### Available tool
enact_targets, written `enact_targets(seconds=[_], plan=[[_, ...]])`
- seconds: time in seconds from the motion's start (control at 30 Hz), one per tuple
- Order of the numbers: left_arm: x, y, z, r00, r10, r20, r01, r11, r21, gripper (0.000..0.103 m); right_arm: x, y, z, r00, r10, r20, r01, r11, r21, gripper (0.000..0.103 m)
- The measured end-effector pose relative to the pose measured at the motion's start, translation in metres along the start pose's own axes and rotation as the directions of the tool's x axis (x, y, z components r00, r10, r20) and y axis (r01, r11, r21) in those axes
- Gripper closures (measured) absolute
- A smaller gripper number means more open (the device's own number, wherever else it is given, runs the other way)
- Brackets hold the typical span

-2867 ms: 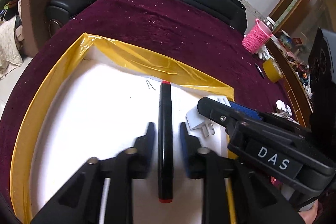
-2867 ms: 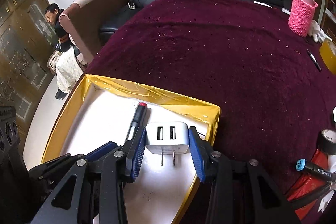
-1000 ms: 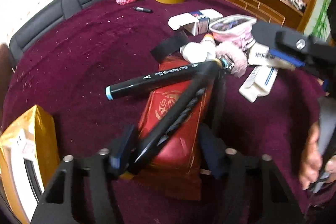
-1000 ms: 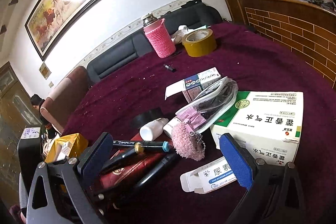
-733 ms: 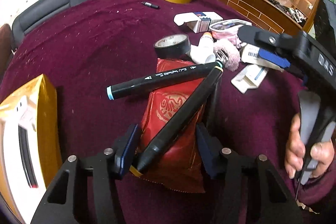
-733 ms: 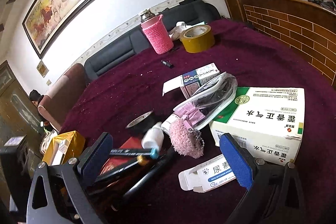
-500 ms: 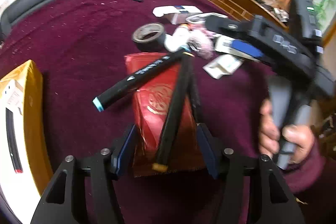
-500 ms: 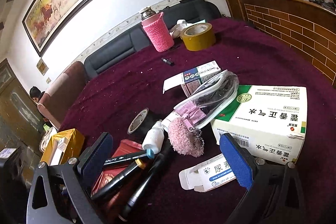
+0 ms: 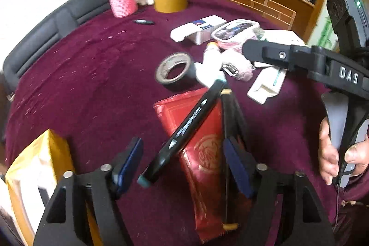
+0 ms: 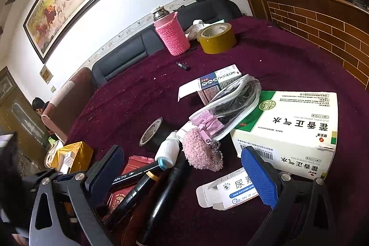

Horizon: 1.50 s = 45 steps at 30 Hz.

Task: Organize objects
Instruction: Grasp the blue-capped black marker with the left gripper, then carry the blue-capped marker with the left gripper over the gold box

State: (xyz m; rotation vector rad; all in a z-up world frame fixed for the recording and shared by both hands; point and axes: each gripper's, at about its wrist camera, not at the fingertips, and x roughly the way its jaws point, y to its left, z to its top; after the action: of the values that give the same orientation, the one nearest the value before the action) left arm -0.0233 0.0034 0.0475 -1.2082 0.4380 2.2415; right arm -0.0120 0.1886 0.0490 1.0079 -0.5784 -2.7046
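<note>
Two black markers lie crossed on a red packet (image 9: 203, 130) on the maroon cloth. The teal-capped marker (image 9: 184, 130) runs slantwise between the blue pads of my left gripper (image 9: 182, 165), whose jaws are closing without touching it. The yellow-tipped marker (image 9: 228, 121) lies along the right pad. My right gripper (image 10: 184, 174) stands wide open over the markers' far ends (image 10: 136, 176) and holds nothing; the left wrist view shows it at the right (image 9: 299, 61) in a person's hand (image 9: 329, 153). A yellow-taped box (image 9: 39, 167) sits at the left.
A black tape roll (image 9: 175, 68), a small white bottle (image 10: 168, 151), a pink pompom pouch (image 10: 200, 151) and a small open carton (image 10: 230, 188) crowd the markers. A large white medicine box (image 10: 288, 126) is at the right. A pink cup (image 9: 121, 1) and yellow tape (image 9: 170, 0) stand far back.
My left gripper has rolled and shifted over the red packet, so the teal-capped marker now lies between its pads instead of the yellow-tipped one. The markers and the right gripper stayed put.
</note>
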Motion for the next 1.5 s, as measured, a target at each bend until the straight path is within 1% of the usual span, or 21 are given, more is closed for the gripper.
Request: enact_targets(seconds=[0.03, 0.07, 0.17, 0.27, 0.3, 0.33, 0.37, 0.43, 0.47, 0.57, 0.6, 0.7, 0.83, 0.97, 1.03, 1.13, 1.2, 1.27, 1.4, 1.47, 1.5], plan=[[0.003, 0.001, 0.003, 1.0, -0.006, -0.011, 0.006, 1.0, -0.005, 0.075, 0.0, 0.0, 0.0, 1.0, -0.003, 0.001, 0.003, 1.0, -0.001, 0.0], [0.008, 0.002, 0.005, 0.999, 0.006, -0.036, -0.007, 1.0, -0.012, 0.081, 0.0, 0.0, 0.0, 1.0, -0.004, 0.0, 0.004, 1.0, -0.002, 0.0], [0.01, 0.004, 0.006, 0.999, -0.015, -0.033, 0.014, 1.0, -0.028, 0.081, 0.002, 0.001, 0.001, 1.0, -0.006, -0.006, 0.006, 1.0, -0.005, 0.0], [0.011, 0.002, 0.005, 0.999, -0.008, -0.033, 0.007, 0.999, -0.031, 0.08, 0.004, 0.002, 0.001, 1.0, 0.0, -0.015, 0.0, 1.0, -0.002, 0.0], [0.014, 0.0, 0.005, 0.999, 0.0, -0.041, -0.001, 1.0, -0.026, 0.075, 0.005, 0.002, 0.001, 1.0, -0.001, -0.016, 0.001, 1.0, -0.002, 0.0], [0.018, -0.003, 0.005, 0.998, 0.025, -0.05, -0.025, 1.0, -0.012, 0.07, 0.005, 0.002, 0.0, 1.0, 0.0, -0.018, 0.0, 1.0, -0.002, 0.0], [0.021, -0.007, 0.005, 0.998, 0.041, -0.043, -0.041, 0.999, -0.003, 0.069, 0.005, 0.003, 0.0, 1.0, 0.003, -0.021, -0.003, 1.0, -0.003, 0.0], [0.022, -0.01, 0.007, 0.999, 0.042, -0.027, -0.042, 0.999, -0.008, 0.068, 0.006, 0.004, 0.0, 1.0, 0.0, -0.022, 0.0, 1.0, -0.008, 0.0], [0.022, -0.01, 0.008, 0.999, 0.043, -0.026, -0.043, 0.999, -0.023, 0.07, 0.006, 0.004, 0.0, 1.0, -0.002, -0.021, 0.001, 1.0, -0.01, 0.0], [0.016, -0.008, 0.007, 0.999, 0.045, 0.0, -0.045, 0.996, -0.075, 0.082, 0.006, 0.005, -0.001, 1.0, -0.009, -0.017, 0.009, 1.0, -0.014, 0.0], [0.013, -0.007, 0.006, 0.999, 0.051, 0.008, -0.05, 0.995, -0.089, 0.089, 0.006, 0.005, -0.001, 1.0, -0.012, -0.018, 0.012, 1.0, -0.015, 0.0], [-0.002, 0.001, -0.003, 0.999, 0.041, 0.035, -0.035, 0.987, -0.158, 0.089, 0.007, 0.004, 0.0, 1.0, -0.016, -0.02, 0.016, 1.0, -0.015, 0.0], [-0.033, 0.009, -0.025, 0.995, 0.024, 0.092, -0.001, 0.97, -0.241, 0.089, 0.007, 0.005, -0.001, 1.0, -0.022, -0.014, 0.022, 0.999, -0.024, 0.0], [-0.07, 0.014, -0.051, 0.984, 0.025, 0.176, 0.032, 0.949, -0.315, 0.089, 0.006, 0.009, -0.001, 1.0, -0.028, -0.005, 0.028, 0.998, -0.048, 0.0], [-0.089, 0.017, -0.066, 0.974, 0.026, 0.224, 0.056, 0.934, -0.352, 0.089, 0.006, 0.012, -0.003, 1.0, -0.026, -0.003, 0.026, 0.998, -0.059, 0.0], [-0.11, 0.021, -0.085, 0.96, 0.053, 0.273, 0.067, 0.909, -0.412, 0.089, 0.005, 0.018, -0.004, 1.0, -0.021, 0.002, 0.021, 0.996, -0.082, 0.0], [-0.12, 0.023, -0.096, 0.954, 0.062, 0.295, 0.075, 0.9, -0.43, 0.089, 0.003, 0.022, -0.006, 1.0, -0.008, -0.026, 0.006, 0.997, -0.083, 0.0], [-0.128, 0.023, -0.104, 0.948, 0.078, 0.309, 0.067, 0.899, -0.432, 0.089, -0.004, 0.028, -0.011, 0.999, 0.021, -0.05, -0.025, 0.997, -0.077, 0.0], [-0.138, 0.023, -0.118, 0.936, 0.081, 0.343, 0.082, 0.897, -0.435, 0.089, -0.005, 0.045, -0.025, 0.984, 0.083, -0.158, -0.095, 0.993, -0.071, 0.0], [-0.141, 0.024, -0.124, 0.931, 0.079, 0.357, 0.093, 0.893, -0.44, 0.089, -0.004, 0.054, -0.032, 0.982, 0.067, -0.178, -0.083, 0.993, -0.083, 0.001], [-0.143, 0.025, -0.128, 0.929, 0.08, 0.361, 0.095, 0.891, -0.443, 0.089, -0.003, 0.058, -0.033, 0.983, 0.044, -0.179, -0.063, 0.993, -0.102, 0.002]])
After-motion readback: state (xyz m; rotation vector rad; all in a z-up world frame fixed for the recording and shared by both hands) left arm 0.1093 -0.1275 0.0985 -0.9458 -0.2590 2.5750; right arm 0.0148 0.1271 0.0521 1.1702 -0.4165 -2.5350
